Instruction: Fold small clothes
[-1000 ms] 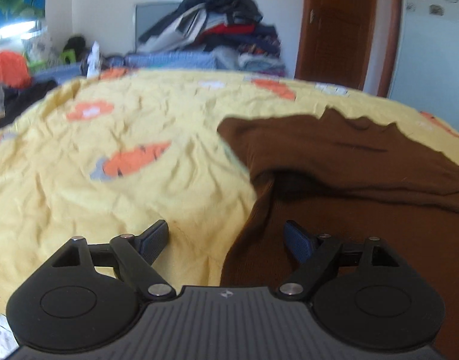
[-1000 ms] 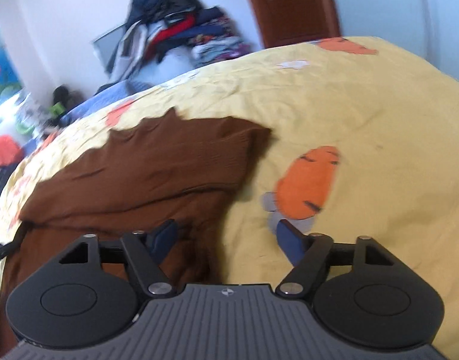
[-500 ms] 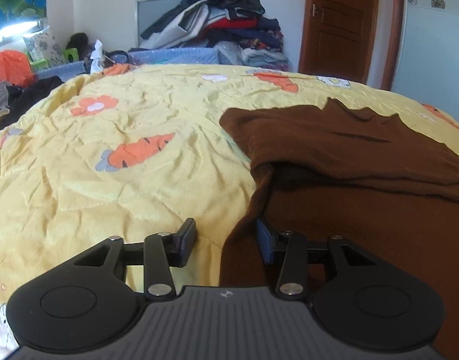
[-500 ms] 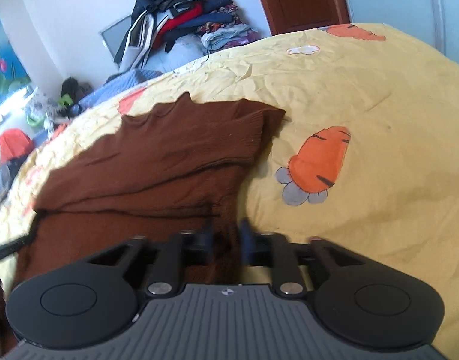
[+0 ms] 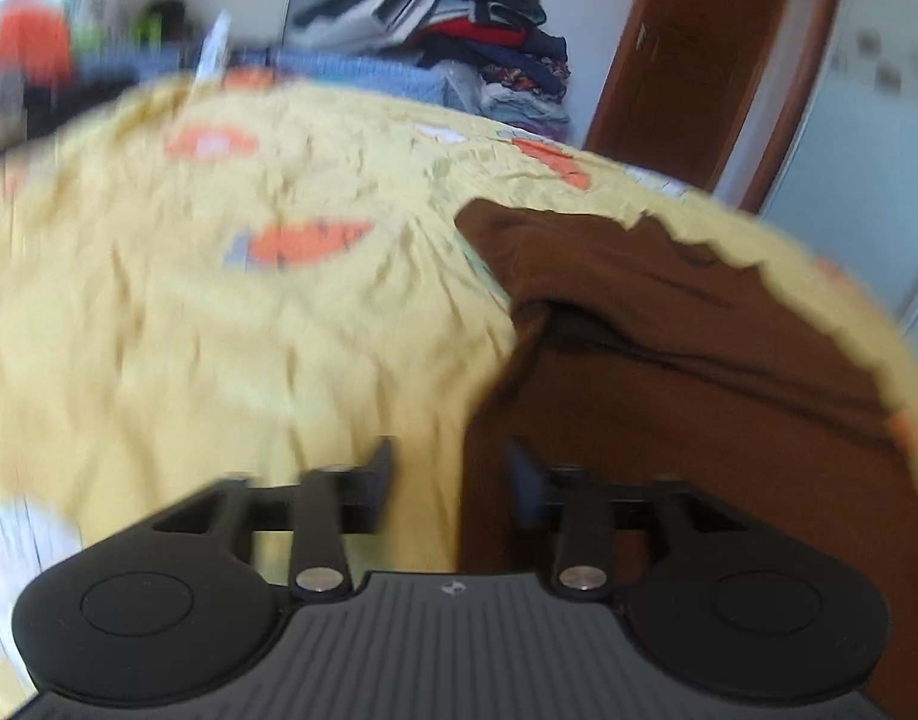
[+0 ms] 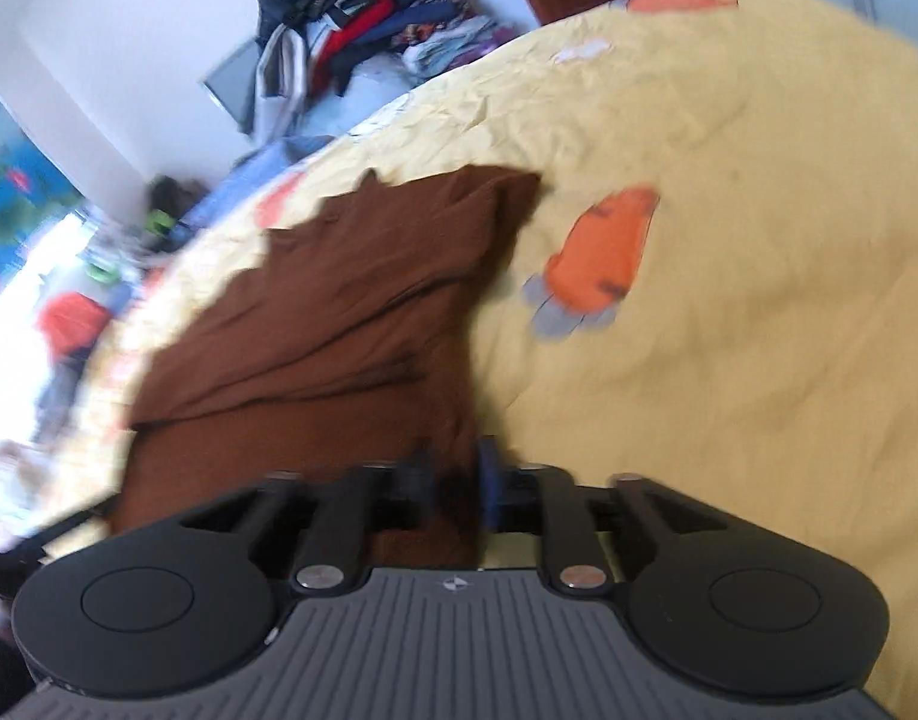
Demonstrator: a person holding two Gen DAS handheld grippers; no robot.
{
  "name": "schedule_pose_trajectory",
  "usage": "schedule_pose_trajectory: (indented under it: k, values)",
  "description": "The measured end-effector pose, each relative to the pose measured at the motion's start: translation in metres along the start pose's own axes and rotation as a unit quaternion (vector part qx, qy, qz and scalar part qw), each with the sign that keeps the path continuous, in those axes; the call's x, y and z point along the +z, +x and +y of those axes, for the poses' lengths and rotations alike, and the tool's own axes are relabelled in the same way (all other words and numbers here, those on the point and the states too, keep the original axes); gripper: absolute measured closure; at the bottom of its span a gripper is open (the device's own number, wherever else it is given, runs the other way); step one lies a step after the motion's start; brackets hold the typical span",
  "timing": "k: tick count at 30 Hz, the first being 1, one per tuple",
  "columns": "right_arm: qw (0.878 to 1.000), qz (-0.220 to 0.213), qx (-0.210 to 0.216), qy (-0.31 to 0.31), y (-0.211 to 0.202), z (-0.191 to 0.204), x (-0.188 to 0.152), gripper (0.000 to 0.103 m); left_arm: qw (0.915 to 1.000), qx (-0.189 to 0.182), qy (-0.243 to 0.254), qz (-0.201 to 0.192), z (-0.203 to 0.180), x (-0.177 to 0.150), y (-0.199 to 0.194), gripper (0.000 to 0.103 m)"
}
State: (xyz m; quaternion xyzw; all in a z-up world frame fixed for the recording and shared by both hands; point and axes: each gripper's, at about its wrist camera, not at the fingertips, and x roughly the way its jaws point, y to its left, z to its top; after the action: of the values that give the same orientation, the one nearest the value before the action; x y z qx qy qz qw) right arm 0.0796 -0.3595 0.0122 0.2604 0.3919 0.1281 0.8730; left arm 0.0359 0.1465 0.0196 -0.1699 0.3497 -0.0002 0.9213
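A brown sweater [image 5: 669,360] lies on the yellow carrot-print bedsheet [image 5: 189,330], its upper part folded over itself. In the left wrist view, my left gripper [image 5: 453,471] straddles the sweater's near left edge. Its jaws are opening: yellow sheet shows between the left finger and the cloth, and the pads do not pinch it. In the right wrist view, my right gripper [image 6: 455,474] has its jaws narrowed on the near right edge of the sweater [image 6: 363,300], with brown cloth pinched between the pads. Both views are motion-blurred.
A heap of clothes [image 5: 459,30] is stacked beyond the far side of the bed, also in the right wrist view as the heap [image 6: 351,18]. A brown door [image 5: 699,60] stands at the back right. The sheet [image 6: 759,300] spreads wide on either side of the sweater.
Both grippers narrowed their jaws around the sweater's near edges. The left jaws have since widened a little. Both views have shifted and rolled, and are now blurred.
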Motion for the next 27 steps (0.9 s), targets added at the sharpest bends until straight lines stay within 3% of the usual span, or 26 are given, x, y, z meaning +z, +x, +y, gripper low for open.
schedule_pose_trajectory:
  k: [1, 4, 6, 7, 8, 9, 10, 14, 18, 20, 22, 24, 25, 27]
  values:
    - [1.0, -0.003, 0.018, 0.023, -0.008, -0.005, -0.006, 0.035, 0.9995, -0.017, -0.028, 0.004, 0.008, -0.005, -0.006, 0.04]
    - [0.996, 0.003, 0.05, 0.07, -0.019, -0.018, -0.02, 0.036, 0.9962, -0.05, -0.071, 0.009, 0.018, -0.015, -0.017, 0.04]
    - [0.995, 0.004, 0.063, 0.075, -0.02, -0.018, -0.025, 0.038, 0.9973, -0.043, -0.059, 0.006, 0.011, -0.017, -0.015, 0.042]
    - [0.995, 0.007, 0.062, 0.072, -0.017, -0.015, -0.025, 0.045, 0.9985, -0.031, -0.044, 0.005, 0.005, -0.016, -0.012, 0.052]
    - [0.996, 0.015, 0.06, 0.069, -0.013, -0.012, -0.024, 0.053, 0.9994, -0.017, -0.03, 0.006, 0.0, -0.015, -0.009, 0.072]
    - [0.996, 0.026, 0.055, 0.062, -0.009, -0.01, -0.025, 0.079, 0.9998, -0.003, -0.02, 0.01, -0.004, -0.013, -0.004, 0.083]
    - [0.997, 0.042, 0.04, 0.054, -0.002, -0.007, -0.025, 0.095, 0.9998, 0.012, -0.012, 0.009, -0.006, -0.012, -0.001, 0.1]
    - [1.0, 0.018, 0.003, 0.012, -0.011, 0.0, -0.02, 0.095, 0.9975, 0.07, 0.01, -0.005, 0.002, -0.01, -0.007, 0.103]
    - [0.999, 0.021, 0.003, 0.026, -0.021, -0.017, -0.025, 0.094, 0.9984, 0.056, -0.002, -0.005, 0.021, -0.016, -0.021, 0.103]
    - [0.999, 0.035, 0.013, 0.027, -0.025, -0.01, -0.032, 0.086, 0.9994, 0.021, -0.028, 0.004, 0.025, -0.022, -0.035, 0.101]
    - [0.999, 0.029, 0.021, 0.033, -0.035, -0.006, -0.037, 0.054, 0.996, -0.039, -0.075, 0.027, 0.033, -0.032, -0.048, 0.097]
    - [0.997, 0.025, 0.05, 0.052, -0.05, -0.005, -0.05, 0.034, 0.9874, -0.093, -0.117, 0.052, 0.038, -0.047, -0.055, 0.087]
    - [0.996, 0.034, 0.064, 0.061, -0.054, -0.006, -0.058, 0.035, 0.9845, -0.103, -0.128, 0.063, 0.039, -0.055, -0.055, 0.08]
    - [0.994, 0.058, 0.077, 0.059, -0.057, -0.005, -0.073, 0.039, 0.9815, -0.114, -0.143, 0.057, 0.038, -0.068, -0.059, 0.08]
